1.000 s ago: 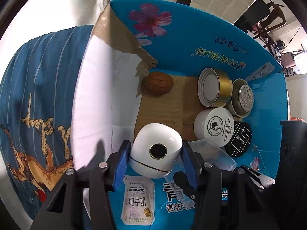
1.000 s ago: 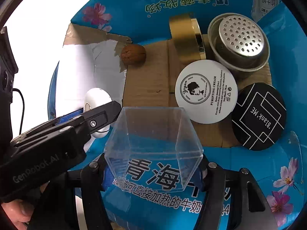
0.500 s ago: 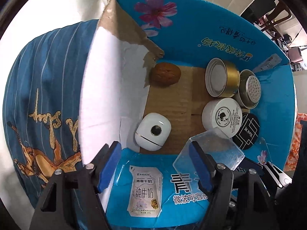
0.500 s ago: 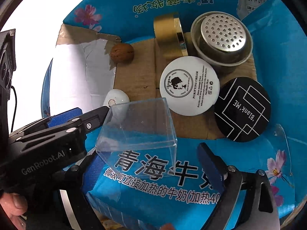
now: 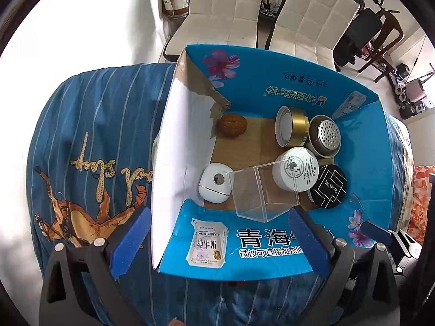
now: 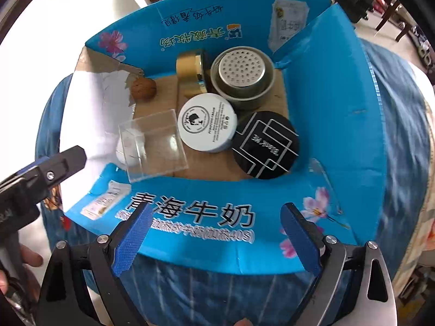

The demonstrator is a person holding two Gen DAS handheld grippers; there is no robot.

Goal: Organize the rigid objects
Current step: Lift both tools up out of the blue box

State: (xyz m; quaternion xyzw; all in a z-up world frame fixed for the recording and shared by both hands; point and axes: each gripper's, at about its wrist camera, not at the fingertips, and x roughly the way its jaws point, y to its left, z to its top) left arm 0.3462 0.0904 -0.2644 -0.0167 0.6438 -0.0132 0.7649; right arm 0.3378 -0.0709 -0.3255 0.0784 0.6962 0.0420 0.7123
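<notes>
Clear box (image 5: 262, 194) beside white jar (image 5: 296, 172).

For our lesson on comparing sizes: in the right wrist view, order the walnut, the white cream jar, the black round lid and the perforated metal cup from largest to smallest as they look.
1. Black round lid and perforated metal cup: too alike to rank.
2. White cream jar, slightly smaller.
3. Walnut, clearly smallest.

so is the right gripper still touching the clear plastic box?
Apart. In the right wrist view the right gripper has empty, open jaws above the blue carton's near wall, while the clear plastic box sits on the carton floor, well clear of both pads.
</notes>
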